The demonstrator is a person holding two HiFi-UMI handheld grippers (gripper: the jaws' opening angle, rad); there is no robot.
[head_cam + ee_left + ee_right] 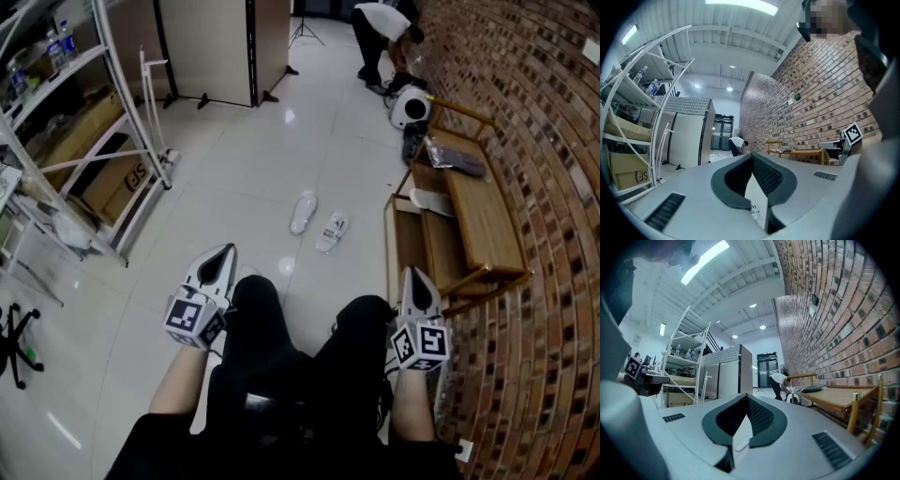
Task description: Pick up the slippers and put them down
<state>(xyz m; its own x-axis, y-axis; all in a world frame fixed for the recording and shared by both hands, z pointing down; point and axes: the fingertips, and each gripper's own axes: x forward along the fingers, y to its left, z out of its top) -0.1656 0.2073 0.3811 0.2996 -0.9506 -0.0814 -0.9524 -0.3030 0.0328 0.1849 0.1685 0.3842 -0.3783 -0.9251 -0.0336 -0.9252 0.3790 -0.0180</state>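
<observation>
Holding nothing, left claw and right claw sit closed.

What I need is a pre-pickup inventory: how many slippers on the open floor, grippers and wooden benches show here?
Slippers on the floor: 2 (plain slipper, patterned slipper)
Grippers: 2 (left gripper, right gripper)
Wooden benches: 1 (wooden bench)
Total: 5
</observation>
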